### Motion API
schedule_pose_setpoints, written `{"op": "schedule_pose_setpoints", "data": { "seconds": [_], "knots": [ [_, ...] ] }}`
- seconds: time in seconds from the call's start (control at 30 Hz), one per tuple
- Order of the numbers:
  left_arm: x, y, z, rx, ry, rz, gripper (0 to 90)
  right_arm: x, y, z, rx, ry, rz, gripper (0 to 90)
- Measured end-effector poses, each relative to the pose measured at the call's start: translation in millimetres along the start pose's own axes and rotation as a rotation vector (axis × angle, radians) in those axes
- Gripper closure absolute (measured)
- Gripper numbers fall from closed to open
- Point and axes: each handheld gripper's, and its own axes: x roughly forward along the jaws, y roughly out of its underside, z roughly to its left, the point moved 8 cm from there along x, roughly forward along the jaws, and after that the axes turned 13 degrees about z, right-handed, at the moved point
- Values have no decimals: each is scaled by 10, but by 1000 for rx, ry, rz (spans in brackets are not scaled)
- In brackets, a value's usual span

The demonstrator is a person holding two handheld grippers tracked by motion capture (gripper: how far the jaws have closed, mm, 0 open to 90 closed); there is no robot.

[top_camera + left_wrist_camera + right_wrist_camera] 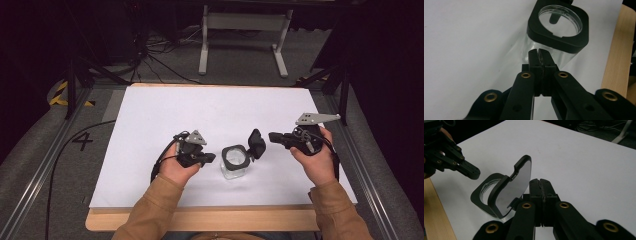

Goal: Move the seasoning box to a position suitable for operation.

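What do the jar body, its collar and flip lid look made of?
Jar body: clear and glossy, glass or hard plastic; the white table shows through it. Collar: matte black, looks like molded plastic, with rounded corners. Lid: same black, probably plastic; smooth inner face with a dull sheen, standing open.

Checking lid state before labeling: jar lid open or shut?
Open. The lid is flipped up on its hinge beside the jar, and the round mouth is uncovered.

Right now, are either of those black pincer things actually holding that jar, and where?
Nothing is held. The left gripper is shut empty, its tips at the clear jar wall below the black collar. The right gripper is also shut empty, beside the raised lid.
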Motion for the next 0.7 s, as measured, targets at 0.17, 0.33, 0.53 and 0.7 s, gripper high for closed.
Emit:
{"op": "schedule_pose_setpoints", "data": {
  "seconds": [0.17,0.33,0.53,0.7],
  "knots": [
    [112,-12,-85,32,3,34,897,12,-13,61,-12,-11,1,900],
    [122,-21,-102,35,13,34,897,36,-28,120,-29,-21,6,900],
    [161,-19,-105,40,8,42,897,34,-37,142,-31,-23,2,900],
    [152,-21,-104,35,7,37,897,43,-51,179,-44,-17,0,900]
  ]
}}
